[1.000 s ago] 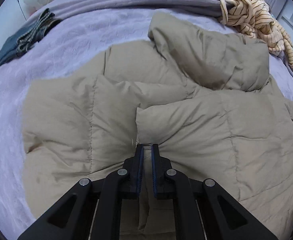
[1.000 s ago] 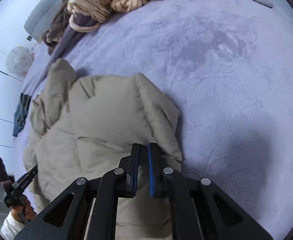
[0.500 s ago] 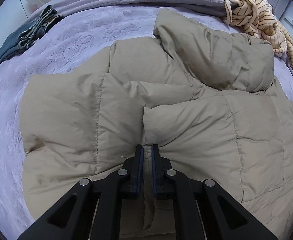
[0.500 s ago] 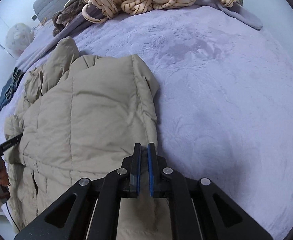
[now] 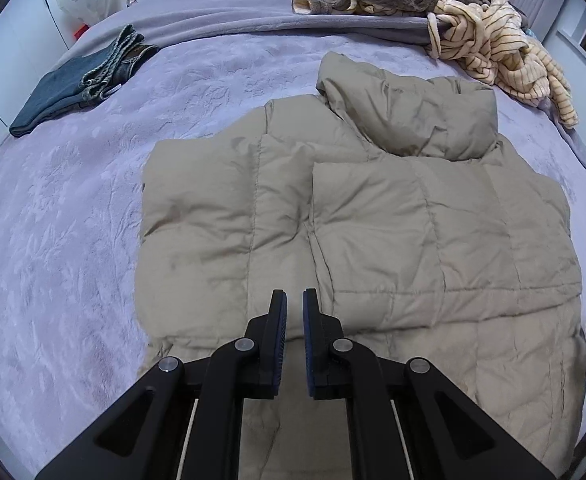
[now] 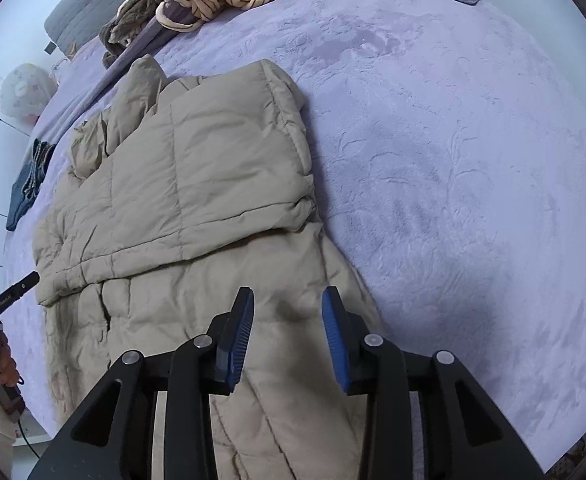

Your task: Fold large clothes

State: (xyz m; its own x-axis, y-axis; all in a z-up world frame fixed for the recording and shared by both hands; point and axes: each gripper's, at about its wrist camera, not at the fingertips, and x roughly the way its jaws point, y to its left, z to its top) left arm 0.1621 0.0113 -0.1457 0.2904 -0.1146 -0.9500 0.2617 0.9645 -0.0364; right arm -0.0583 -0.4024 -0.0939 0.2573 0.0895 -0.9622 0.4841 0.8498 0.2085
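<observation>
Beige puffer coat (image 5: pixel 373 216) lies below both jaws; left pair together, right pair opening, empty.

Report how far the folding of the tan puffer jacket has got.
Done: the puffer jacket lies on the bed with one end folded over its middle. In hand: nothing; the right gripper is opening with no fabric between its pads, and the left gripper is shut on nothing. Left: probably further folds, then the striped garment.

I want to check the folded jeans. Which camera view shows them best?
The left wrist view: the jeans lie open to sight on the purple bedspread. In the right wrist view they are only a small, distorted strip at the edge.
</observation>
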